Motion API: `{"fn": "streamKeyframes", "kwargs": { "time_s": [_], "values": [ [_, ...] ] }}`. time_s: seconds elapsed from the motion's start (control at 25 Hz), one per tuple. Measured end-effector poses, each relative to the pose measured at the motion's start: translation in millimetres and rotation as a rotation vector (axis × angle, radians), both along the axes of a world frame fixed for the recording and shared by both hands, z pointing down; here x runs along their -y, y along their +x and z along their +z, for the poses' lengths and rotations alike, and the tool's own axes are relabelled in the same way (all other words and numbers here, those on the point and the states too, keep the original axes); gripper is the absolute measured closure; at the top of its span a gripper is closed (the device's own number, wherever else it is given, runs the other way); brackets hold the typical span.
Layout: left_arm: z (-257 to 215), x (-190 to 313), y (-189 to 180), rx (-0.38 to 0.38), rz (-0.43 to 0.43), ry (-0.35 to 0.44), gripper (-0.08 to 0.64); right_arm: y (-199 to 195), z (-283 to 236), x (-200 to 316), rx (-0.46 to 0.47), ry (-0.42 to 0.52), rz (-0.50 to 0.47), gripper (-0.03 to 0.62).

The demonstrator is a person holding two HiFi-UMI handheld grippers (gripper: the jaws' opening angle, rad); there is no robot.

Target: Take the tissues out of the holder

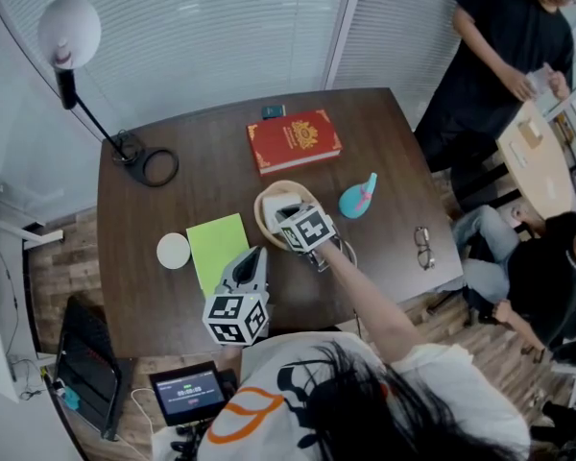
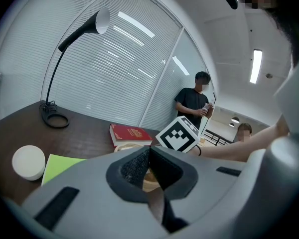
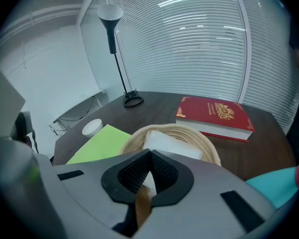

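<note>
A round woven holder [image 1: 264,203] stands mid-table with a white stack of tissues [image 1: 286,206] inside. My right gripper [image 1: 290,219] reaches down into it from the near side, its marker cube just above the rim. In the right gripper view the holder [image 3: 192,134] and tissues [image 3: 170,144] lie right ahead, and the right gripper [image 3: 149,156] is shut with a white tissue edge pinched between the pads. My left gripper [image 1: 256,254] hovers near the table's front edge, to the left of the holder. It is shut [image 2: 149,151] and holds nothing.
A red book [image 1: 294,140] lies behind the holder, a teal object [image 1: 357,198] to its right, glasses [image 1: 423,247] further right. A green pad [image 1: 218,246] and a white disc [image 1: 173,251] lie to the left. A lamp base [image 1: 131,150] sits far left. A person [image 1: 504,46] stands at the back right.
</note>
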State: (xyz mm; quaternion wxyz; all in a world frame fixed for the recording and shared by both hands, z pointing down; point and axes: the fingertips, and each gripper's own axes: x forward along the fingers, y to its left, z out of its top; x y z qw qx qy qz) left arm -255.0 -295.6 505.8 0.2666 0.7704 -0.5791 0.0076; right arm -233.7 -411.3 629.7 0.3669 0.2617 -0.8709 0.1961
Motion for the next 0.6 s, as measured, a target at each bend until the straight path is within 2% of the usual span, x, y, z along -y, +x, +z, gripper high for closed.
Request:
{"fn": "streamKeyframes", "kwargs": {
  "time_s": [0.6],
  "values": [
    [1.1,1.3,7.3,0.003,0.016,0.001,0.56,14.4,-81.9,-6.1,0.229,0.067,0.075,0.583]
  ]
}}
